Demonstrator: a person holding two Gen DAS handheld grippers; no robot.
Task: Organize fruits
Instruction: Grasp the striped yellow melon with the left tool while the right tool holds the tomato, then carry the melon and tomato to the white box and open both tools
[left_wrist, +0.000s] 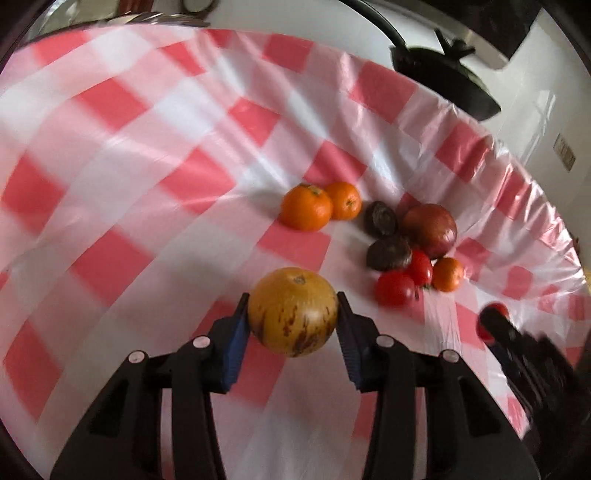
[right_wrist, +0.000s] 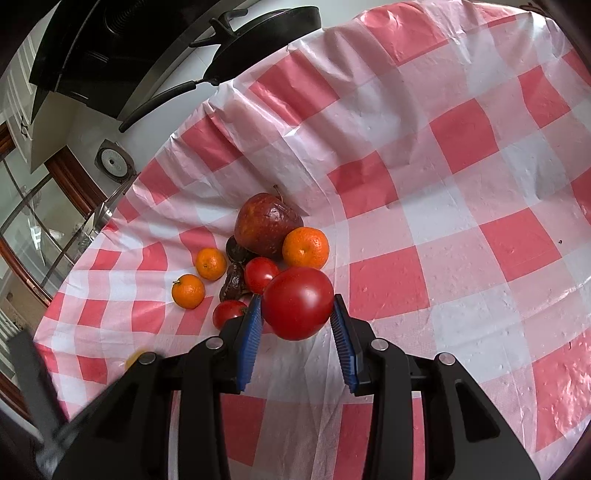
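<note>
Left gripper (left_wrist: 293, 314) fingers pinching yellow fruit (left_wrist: 293, 312), right gripper (right_wrist: 297, 306) pinching large tomato (right_wrist: 297, 302); fruit pile (right_wrist: 269, 236) just beyond, ahead-left.

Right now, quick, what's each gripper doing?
Left gripper: closed on the yellow fruit.
Right gripper: closed on a tomato.

Both fisheye views are brightly and evenly lit by soft daylight, and the checked tablecloth (left_wrist: 155, 155) curves strongly toward dark, vignetted corners. The left wrist view shows motion blur across the cloth and the far edge, while the right wrist view is sharp. White glare streaks lie on the glossy cloth, and the fruit pile (right_wrist: 266, 254) casts only short, soft shadows.
</note>
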